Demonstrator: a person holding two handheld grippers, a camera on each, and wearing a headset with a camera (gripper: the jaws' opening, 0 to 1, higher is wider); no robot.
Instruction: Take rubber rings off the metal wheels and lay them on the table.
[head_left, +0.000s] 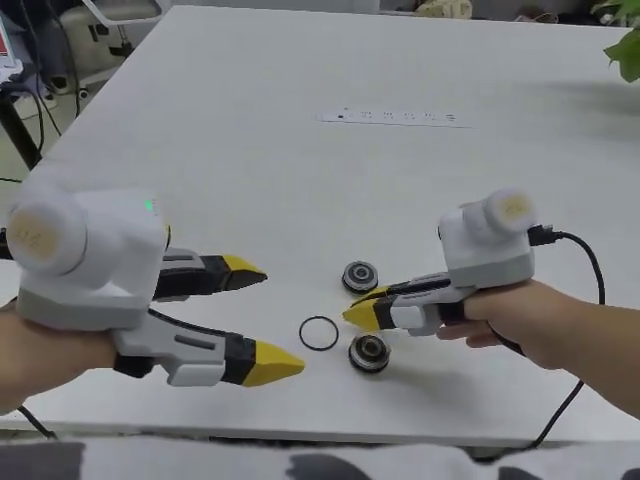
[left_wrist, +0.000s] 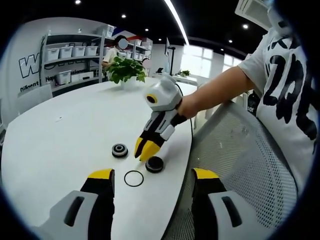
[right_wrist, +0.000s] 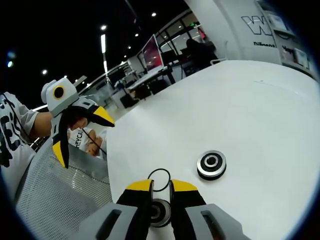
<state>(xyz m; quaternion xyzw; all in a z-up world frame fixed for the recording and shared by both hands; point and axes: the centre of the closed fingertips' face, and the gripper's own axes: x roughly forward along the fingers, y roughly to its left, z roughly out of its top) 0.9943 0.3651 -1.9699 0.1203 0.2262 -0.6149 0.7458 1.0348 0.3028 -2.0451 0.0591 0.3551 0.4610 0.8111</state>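
Note:
Two metal wheels lie on the white table (head_left: 250, 150): the far wheel (head_left: 360, 276) (left_wrist: 119, 150) (right_wrist: 211, 165) wears a black rim, and the near wheel (head_left: 369, 352) (left_wrist: 154, 164) (right_wrist: 160, 212) is partly covered by my right jaws. A loose black rubber ring (head_left: 319, 333) (left_wrist: 133, 178) (right_wrist: 159, 174) lies flat just left of them. My right gripper (head_left: 360, 312) (left_wrist: 146, 148) (right_wrist: 161, 187) hovers between the wheels, shut, with nothing seen in it. My left gripper (head_left: 262, 316) (left_wrist: 154, 175) (right_wrist: 82, 135) stands wide open, its tips beside the ring.
A white power strip (head_left: 395, 117) lies far back on the table. A potted plant (head_left: 625, 50) (left_wrist: 125, 70) stands at the far right corner. A mesh chair (left_wrist: 240, 165) sits at the near table edge. A black cable (head_left: 590, 260) trails from my right gripper.

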